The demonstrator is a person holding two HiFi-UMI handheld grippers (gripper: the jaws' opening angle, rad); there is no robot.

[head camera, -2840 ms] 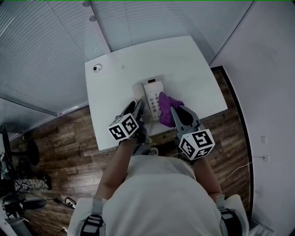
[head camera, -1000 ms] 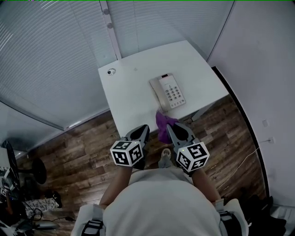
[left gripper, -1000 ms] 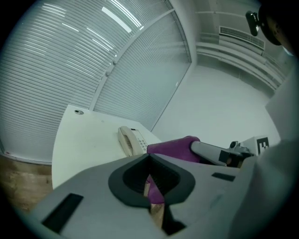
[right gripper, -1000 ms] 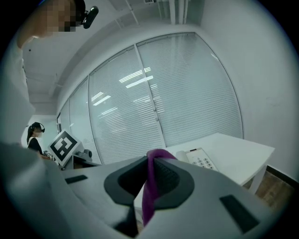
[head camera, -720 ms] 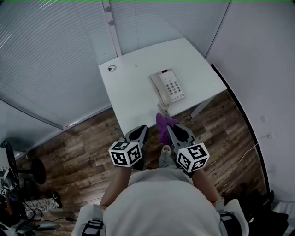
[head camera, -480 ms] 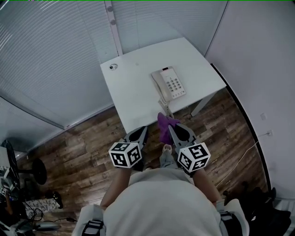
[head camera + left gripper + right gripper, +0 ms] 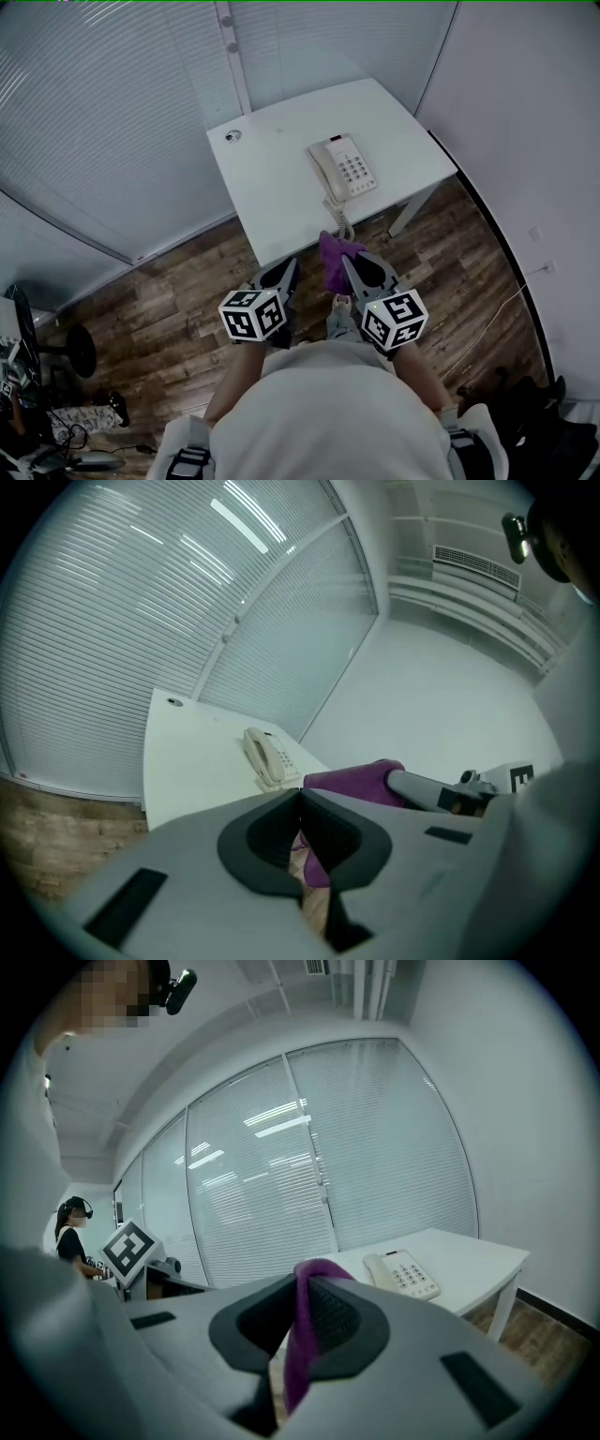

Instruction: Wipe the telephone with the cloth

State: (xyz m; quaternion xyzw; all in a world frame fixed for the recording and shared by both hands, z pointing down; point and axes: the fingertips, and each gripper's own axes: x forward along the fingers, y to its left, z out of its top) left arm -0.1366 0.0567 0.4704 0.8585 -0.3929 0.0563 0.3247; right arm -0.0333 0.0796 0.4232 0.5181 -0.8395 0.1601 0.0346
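Person facing a white table [image 7: 272,183], a gripper in each hand.
The beige telephone [image 7: 342,169] lies near the table's front edge. Short of the table, the right gripper [image 7: 350,264] clamps the purple cloth [image 7: 335,253], which is well apart from the telephone. The left gripper [image 7: 289,266] beside it has its jaws pressed together, empty.

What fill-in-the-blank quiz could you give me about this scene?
1. The purple cloth is clamped in the ___ hand-held gripper.
2. The left hand-held gripper has its jaws ___, with nothing between them.
3. The beige push-button telephone lies on the ___ rectangular table, away from both grippers.

Missing words: right; shut; white.
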